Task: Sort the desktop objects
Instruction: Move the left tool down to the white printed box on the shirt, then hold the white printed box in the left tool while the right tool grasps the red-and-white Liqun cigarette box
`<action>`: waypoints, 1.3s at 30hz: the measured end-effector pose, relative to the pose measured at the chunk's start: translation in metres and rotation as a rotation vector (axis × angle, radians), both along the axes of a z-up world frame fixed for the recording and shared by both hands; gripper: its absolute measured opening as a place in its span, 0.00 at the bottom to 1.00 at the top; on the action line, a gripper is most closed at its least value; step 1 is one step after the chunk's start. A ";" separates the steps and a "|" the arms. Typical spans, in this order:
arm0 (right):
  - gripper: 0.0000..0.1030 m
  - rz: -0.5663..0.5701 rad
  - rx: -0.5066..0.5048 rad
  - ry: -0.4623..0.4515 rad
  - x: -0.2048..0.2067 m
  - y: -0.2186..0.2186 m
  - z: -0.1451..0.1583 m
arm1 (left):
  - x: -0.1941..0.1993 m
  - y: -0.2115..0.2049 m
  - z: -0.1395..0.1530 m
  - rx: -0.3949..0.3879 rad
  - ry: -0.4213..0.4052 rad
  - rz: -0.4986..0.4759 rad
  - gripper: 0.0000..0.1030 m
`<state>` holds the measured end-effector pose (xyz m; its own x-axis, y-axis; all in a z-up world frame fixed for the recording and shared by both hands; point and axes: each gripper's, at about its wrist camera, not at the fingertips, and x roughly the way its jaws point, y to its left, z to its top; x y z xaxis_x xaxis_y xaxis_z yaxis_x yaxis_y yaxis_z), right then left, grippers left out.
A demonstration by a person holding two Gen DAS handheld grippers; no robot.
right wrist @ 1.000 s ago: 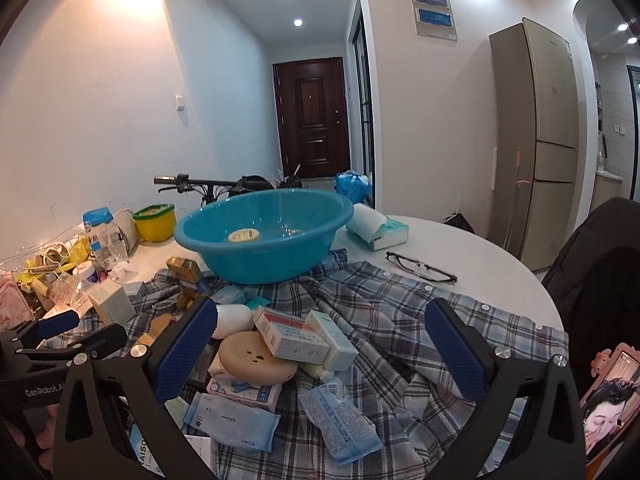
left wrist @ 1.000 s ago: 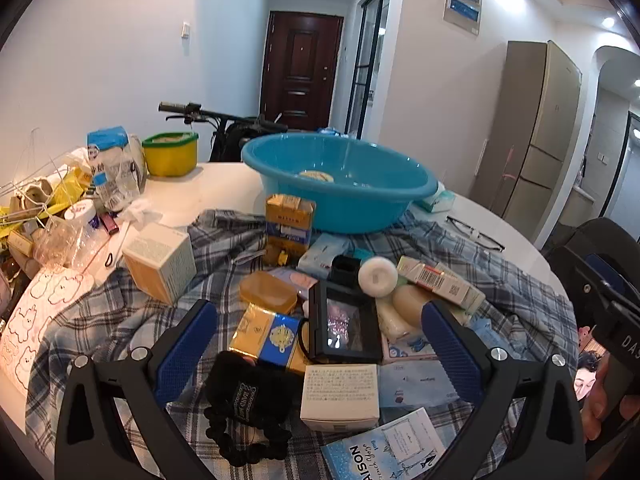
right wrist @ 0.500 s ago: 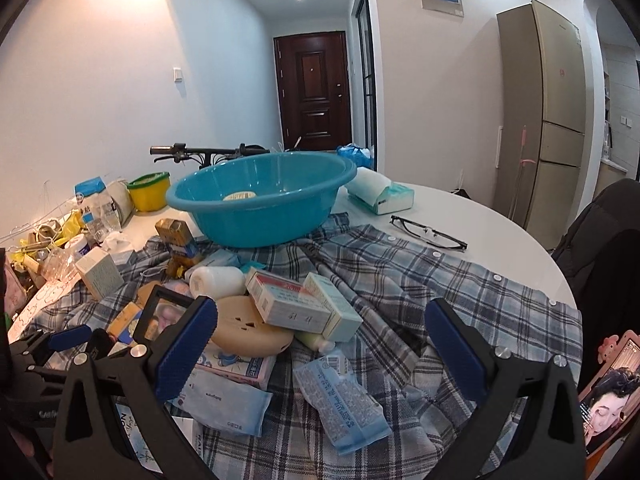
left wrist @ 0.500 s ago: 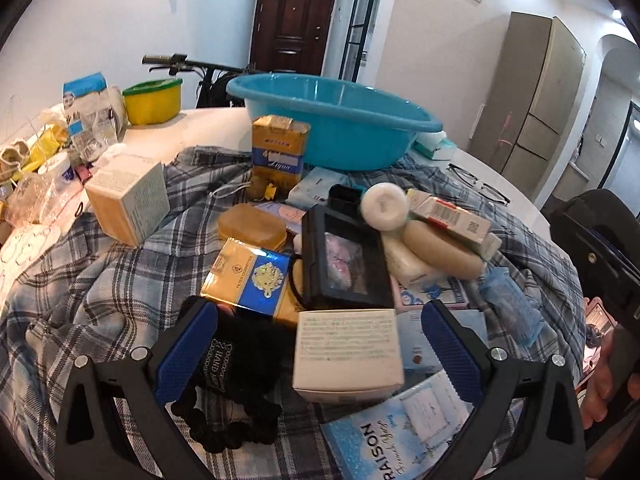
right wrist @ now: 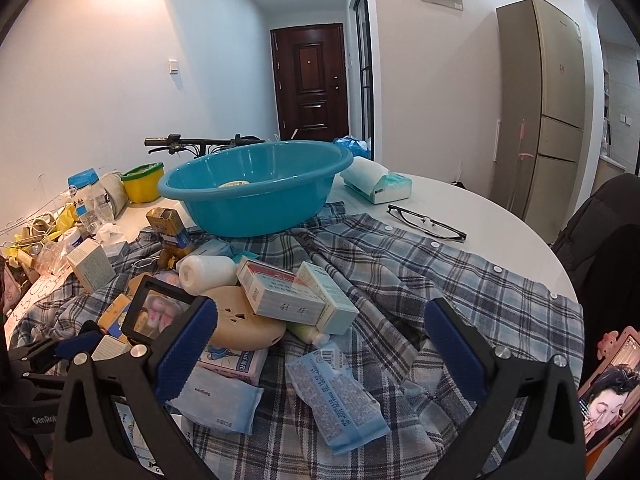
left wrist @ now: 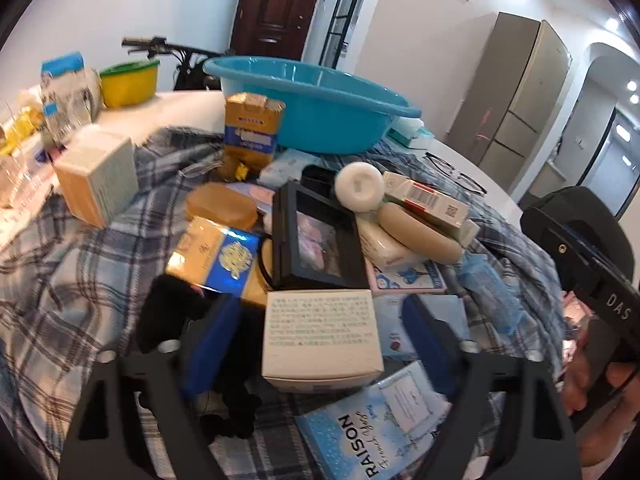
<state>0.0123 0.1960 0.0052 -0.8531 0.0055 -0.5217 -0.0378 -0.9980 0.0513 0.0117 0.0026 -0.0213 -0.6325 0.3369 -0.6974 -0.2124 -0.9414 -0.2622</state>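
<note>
A cluttered pile lies on a plaid shirt. In the left wrist view a white printed box sits between the jaws of my left gripper. The jaws are closing, and a thin gap still shows on each side of the box. Behind it lie a black framed case and a gold-and-blue packet. A blue basin stands at the back. My right gripper is open wide above a blue wipes packet, touching nothing. A beige oval case lies just left of it.
A black pouch lies by the left finger. Glasses and a tissue pack rest on the white table beyond the shirt. A yellow tub and bottles crowd the far left. A phone stands at the right edge.
My left gripper sank and tipped down over the pile, and its jaws came in from wide apart to close beside the white box. The right gripper lowered slightly.
</note>
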 end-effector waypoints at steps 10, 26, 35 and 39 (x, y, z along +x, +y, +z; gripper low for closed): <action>1.00 0.002 -0.004 0.000 0.001 0.001 -0.001 | -0.007 0.005 -0.013 0.048 -0.067 -0.025 0.65; 1.00 0.012 -0.006 -0.014 -0.001 -0.004 -0.005 | 0.005 0.001 0.011 -0.047 0.085 0.043 0.53; 0.99 0.049 -0.055 -0.039 -0.014 -0.007 -0.012 | 0.004 0.002 0.021 -0.104 0.165 0.076 0.53; 0.90 0.075 -0.113 -0.052 -0.025 -0.004 -0.015 | -0.001 0.000 0.029 -0.093 0.185 0.096 0.52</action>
<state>-0.0127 0.1922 -0.0096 -0.8204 -0.1189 -0.5592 0.0314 -0.9860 0.1637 0.0107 0.0025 0.0074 -0.7785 0.2085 -0.5920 -0.1571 -0.9779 -0.1378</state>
